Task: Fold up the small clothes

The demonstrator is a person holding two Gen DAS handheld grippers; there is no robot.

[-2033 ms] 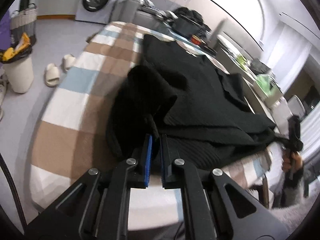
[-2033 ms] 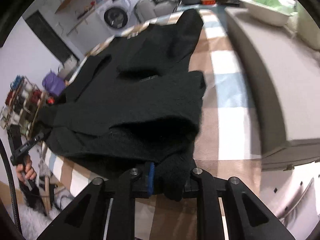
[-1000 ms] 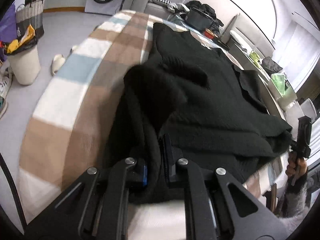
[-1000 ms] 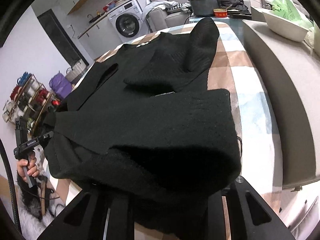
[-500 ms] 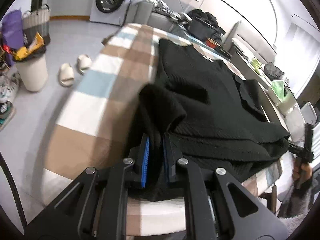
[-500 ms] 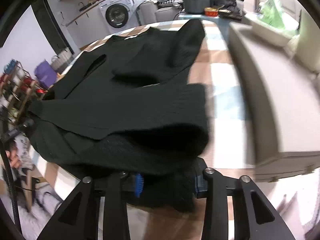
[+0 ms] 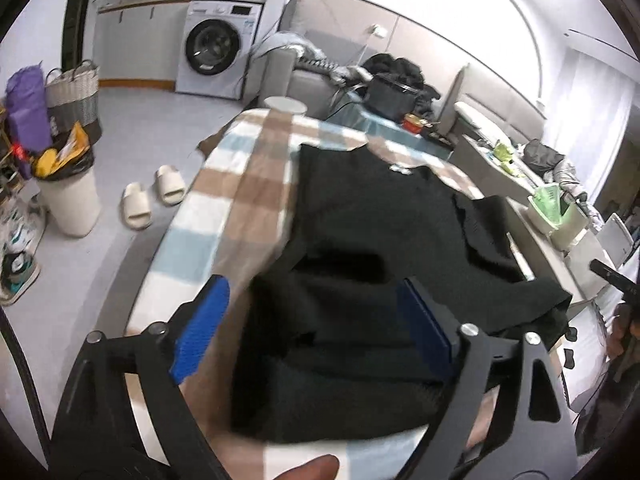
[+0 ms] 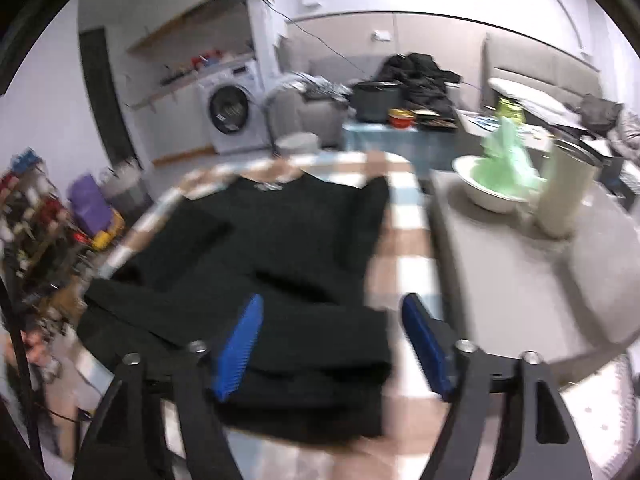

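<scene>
A black knit sweater (image 7: 372, 240) lies on a checked brown, white and blue table cover (image 7: 240, 200), its near hem folded back over the body. My left gripper (image 7: 316, 320) is open and empty, its blue pads spread wide above the near left corner of the fold. In the right wrist view the same sweater (image 8: 280, 240) lies flat with a sleeve folded in. My right gripper (image 8: 332, 340) is open and empty above the near right corner of the fold.
A grey counter (image 8: 520, 280) to the right holds a white bowl with a green bag (image 8: 500, 176) and a pale tumbler (image 8: 568, 192). On the floor to the left are a white bin (image 7: 68, 200) and slippers (image 7: 152, 196). A washing machine (image 7: 216, 48) stands at the back.
Both grippers have let go of the sweater's folded edge and opened wide. Both have lifted and drawn back from the cloth, which now rests folded on the table.
</scene>
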